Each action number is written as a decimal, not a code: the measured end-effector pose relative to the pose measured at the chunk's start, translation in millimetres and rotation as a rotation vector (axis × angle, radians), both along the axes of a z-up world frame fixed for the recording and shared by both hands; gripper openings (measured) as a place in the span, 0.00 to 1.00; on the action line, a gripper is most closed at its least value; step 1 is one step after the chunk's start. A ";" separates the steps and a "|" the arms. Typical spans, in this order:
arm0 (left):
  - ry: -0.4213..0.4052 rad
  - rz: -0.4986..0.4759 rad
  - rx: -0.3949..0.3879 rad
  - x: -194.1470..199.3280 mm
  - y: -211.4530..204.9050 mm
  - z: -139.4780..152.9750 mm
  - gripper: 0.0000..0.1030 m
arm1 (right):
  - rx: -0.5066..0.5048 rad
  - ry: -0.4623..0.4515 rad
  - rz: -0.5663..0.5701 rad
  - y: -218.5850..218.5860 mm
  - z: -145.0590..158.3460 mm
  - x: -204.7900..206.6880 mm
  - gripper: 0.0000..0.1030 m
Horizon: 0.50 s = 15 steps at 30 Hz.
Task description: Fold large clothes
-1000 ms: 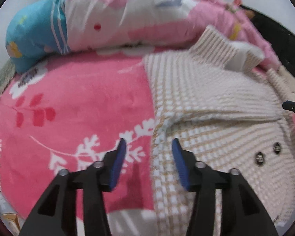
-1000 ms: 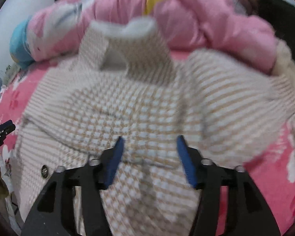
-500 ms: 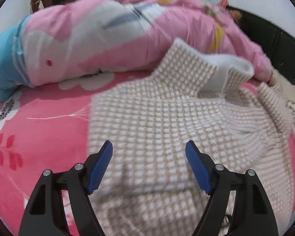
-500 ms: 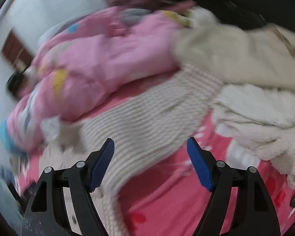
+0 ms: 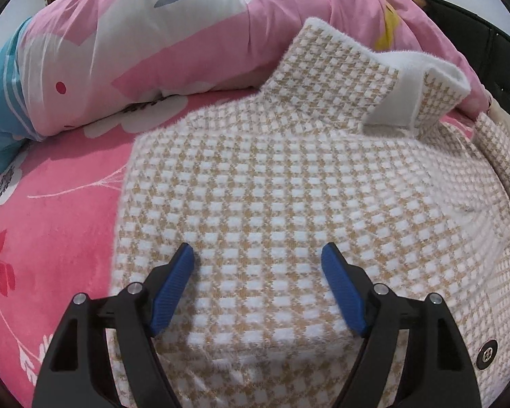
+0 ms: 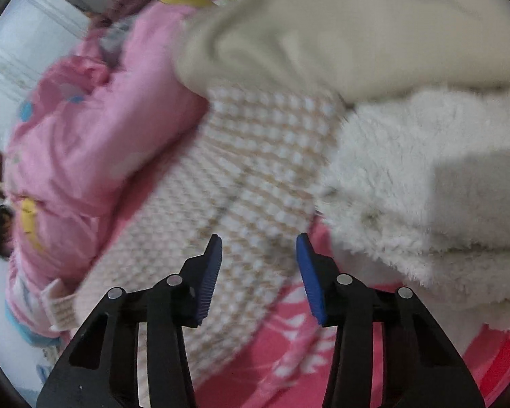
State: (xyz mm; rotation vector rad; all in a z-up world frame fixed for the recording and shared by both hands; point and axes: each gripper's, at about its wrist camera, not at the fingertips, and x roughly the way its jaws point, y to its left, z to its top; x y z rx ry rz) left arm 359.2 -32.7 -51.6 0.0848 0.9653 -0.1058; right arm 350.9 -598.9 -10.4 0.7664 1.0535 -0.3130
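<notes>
Checked coat (image 5: 272,187) spread flat on pink bed (image 5: 51,238), collar toward quilt (image 5: 136,34), ready for folding. Left tool (image 5: 256,265) wide, empty, poised over coat body. Right tool (image 6: 259,255) half-narrowed, jaws just closing around outstretched sleeve (image 6: 255,170) beside fleece garment (image 6: 408,187), pads not yet gripping.

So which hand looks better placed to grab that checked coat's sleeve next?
Probably the right. Its tool hangs over the outstretched sleeve, jaws just narrowing but not yet gripping. The left tool hovers wide open above the checked coat.
</notes>
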 end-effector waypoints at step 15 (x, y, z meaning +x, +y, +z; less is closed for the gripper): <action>0.003 0.006 -0.004 0.3 -0.1 -0.9 0.74 | -0.158 -0.058 -0.057 9.2 -1.6 4.0 0.07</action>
